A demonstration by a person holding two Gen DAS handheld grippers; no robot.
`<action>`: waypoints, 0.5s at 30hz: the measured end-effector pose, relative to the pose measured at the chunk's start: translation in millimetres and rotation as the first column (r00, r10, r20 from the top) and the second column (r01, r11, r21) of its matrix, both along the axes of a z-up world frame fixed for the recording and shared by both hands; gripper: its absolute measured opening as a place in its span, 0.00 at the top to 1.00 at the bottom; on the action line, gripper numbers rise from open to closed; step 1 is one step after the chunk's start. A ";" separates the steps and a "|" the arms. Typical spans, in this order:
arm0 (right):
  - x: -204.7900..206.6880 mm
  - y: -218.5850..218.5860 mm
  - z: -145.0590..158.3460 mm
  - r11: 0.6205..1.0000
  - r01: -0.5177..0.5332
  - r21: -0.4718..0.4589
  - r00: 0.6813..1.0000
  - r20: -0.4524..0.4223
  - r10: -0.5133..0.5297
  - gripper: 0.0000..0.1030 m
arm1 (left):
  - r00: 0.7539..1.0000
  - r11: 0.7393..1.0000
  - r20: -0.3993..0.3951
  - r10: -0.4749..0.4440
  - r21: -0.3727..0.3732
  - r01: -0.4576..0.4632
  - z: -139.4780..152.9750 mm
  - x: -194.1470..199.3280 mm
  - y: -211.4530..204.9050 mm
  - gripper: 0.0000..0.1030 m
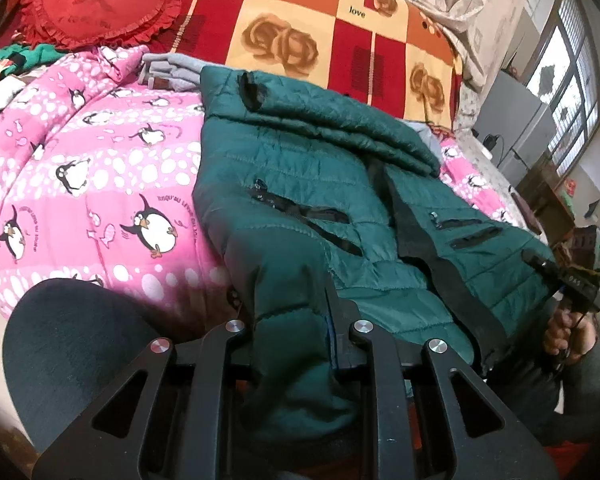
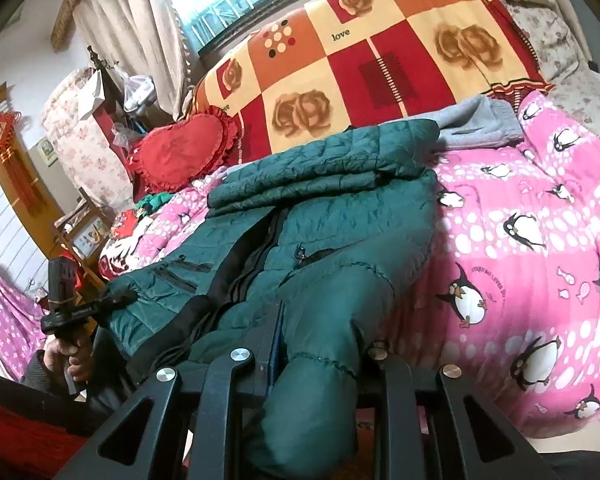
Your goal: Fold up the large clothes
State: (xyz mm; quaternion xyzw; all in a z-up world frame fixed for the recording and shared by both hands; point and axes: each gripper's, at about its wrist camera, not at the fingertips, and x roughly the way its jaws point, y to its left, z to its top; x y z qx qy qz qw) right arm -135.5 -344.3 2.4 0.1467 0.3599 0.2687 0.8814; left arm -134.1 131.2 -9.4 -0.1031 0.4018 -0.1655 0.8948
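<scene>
Now both of my tools clamp the green quilted jacket point(image 1: 300, 184) — left gripper point(image 1: 296, 320) and right gripper point(image 2: 320, 344) each pinch a hem corner at six o'clock, ready to fold it toward twelve on the penguin quilt point(image 1: 80, 152).

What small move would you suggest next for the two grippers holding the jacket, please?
Probably carry both corners forward over the jacket: the left gripper and right gripper each clamp a near hem corner, and the sleeves already lie folded across the far end.

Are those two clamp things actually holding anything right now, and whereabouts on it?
Yes. Both hold the green jacket: the left tool and right tool each pinch its near edge, one at either corner.
</scene>
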 end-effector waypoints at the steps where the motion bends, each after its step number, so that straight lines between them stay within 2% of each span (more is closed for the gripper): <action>1: 0.9 0.4 -0.3 1.000 -0.002 0.002 1.000 -0.001 0.002 0.79 | 1.000 1.000 -0.018 0.001 0.001 -0.001 -4.1 3.0 -0.4 0.80; 6: 3.4 -2.6 -4.5 1.000 0.005 0.013 1.000 -0.012 -0.005 0.79 | 0.998 1.000 -0.068 -0.019 -0.007 0.018 -13.8 7.5 -0.7 0.74; 12: 2.0 0.5 -3.3 1.000 0.004 0.008 1.000 -0.010 -0.004 0.79 | 0.991 1.000 -0.134 -0.027 -0.015 0.025 -25.6 10.7 0.2 0.74; 14: 1.6 0.9 -2.8 1.000 0.011 0.007 1.000 -0.008 -0.011 0.79 | 0.993 1.000 -0.113 -0.026 -0.010 0.025 -22.4 7.9 -1.3 0.78; 15: 0.9 0.9 -2.3 1.000 0.016 0.006 1.000 -0.004 -0.016 0.79 | 0.995 1.000 -0.101 -0.029 -0.012 0.028 -19.8 6.9 -1.4 0.83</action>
